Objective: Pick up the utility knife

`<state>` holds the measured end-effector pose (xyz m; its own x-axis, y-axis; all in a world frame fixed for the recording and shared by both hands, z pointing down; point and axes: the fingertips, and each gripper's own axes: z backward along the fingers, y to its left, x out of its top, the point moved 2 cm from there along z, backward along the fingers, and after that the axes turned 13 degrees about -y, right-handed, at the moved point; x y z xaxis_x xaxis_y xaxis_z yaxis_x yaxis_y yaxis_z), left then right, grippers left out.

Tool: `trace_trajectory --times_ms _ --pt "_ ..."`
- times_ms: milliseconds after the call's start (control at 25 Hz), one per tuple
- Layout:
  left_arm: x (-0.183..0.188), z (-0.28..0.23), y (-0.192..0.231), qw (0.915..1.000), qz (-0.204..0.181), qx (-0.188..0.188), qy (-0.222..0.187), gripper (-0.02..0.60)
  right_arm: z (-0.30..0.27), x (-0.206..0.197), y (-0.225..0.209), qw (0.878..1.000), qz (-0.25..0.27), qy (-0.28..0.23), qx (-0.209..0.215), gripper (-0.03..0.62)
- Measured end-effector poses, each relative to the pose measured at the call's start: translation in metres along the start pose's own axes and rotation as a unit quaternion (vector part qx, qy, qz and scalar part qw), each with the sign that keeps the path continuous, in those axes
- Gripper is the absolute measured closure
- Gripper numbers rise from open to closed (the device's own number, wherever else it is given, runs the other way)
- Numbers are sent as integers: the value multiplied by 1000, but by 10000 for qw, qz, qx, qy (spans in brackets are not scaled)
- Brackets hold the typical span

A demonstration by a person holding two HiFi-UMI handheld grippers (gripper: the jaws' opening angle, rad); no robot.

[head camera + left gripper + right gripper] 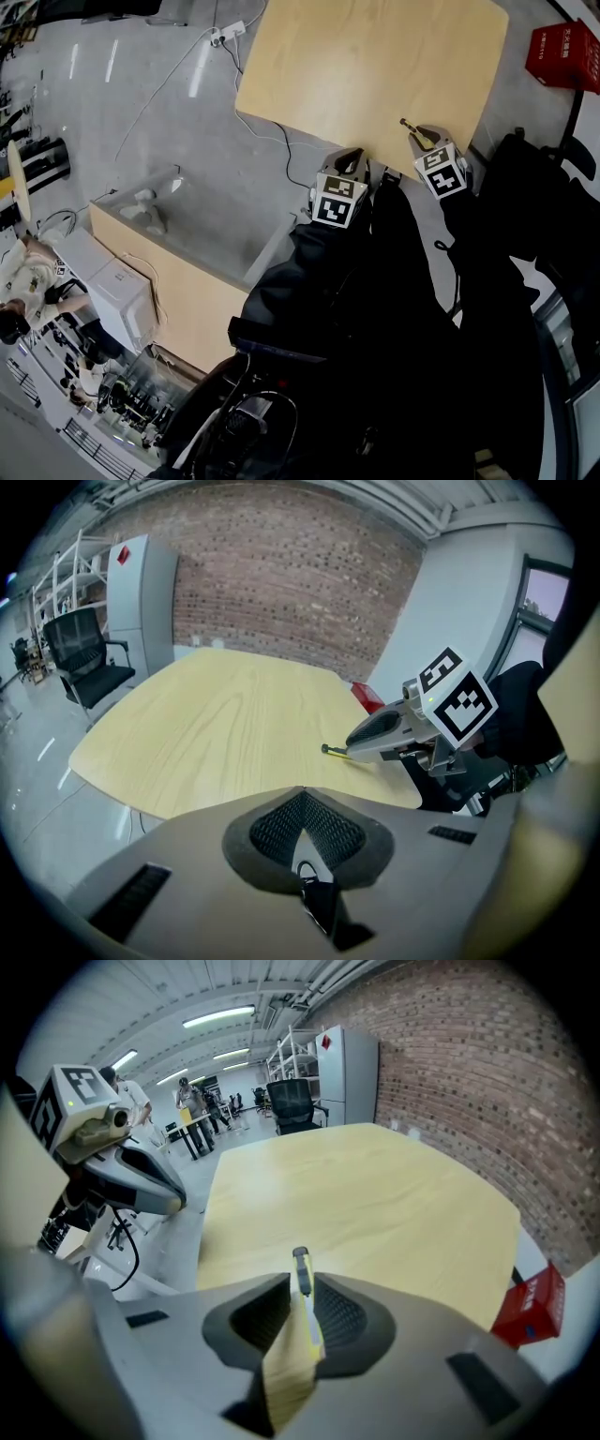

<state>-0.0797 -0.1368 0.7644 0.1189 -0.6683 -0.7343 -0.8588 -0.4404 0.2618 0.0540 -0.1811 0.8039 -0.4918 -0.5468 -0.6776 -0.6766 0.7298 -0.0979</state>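
The utility knife (305, 1330) is yellow with a dark tip and sits lengthwise between the pads of my right gripper (300, 1283), which is shut on it. Its tip pokes out ahead over the pale wooden table (375, 1194). The head view shows the right gripper (424, 141) at the table's near edge, the knife (412, 131) sticking out over the wood. My left gripper (352, 161) hangs just off that edge, to the left. In its own view the left gripper (302, 803) is shut with nothing between the pads, and the knife tip (333, 751) lies low over the table (234, 724).
A red box (565, 52) stands on the floor beyond the table's right corner. A black office chair (89, 653) and a white cabinet (141, 592) are at the far side. A power strip (228, 34) with cables lies on the floor. A wooden-sided bin (159, 272) stands left.
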Motion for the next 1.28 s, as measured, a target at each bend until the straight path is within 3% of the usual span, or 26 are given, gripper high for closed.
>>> trace_trajectory --times_ms 680,1280 --pt "-11 7 6 9999 98 108 1 581 -17 -7 -7 9995 39 299 80 517" --pt "12 14 6 9998 -30 97 -198 581 13 23 -7 9989 44 -258 -380 525"
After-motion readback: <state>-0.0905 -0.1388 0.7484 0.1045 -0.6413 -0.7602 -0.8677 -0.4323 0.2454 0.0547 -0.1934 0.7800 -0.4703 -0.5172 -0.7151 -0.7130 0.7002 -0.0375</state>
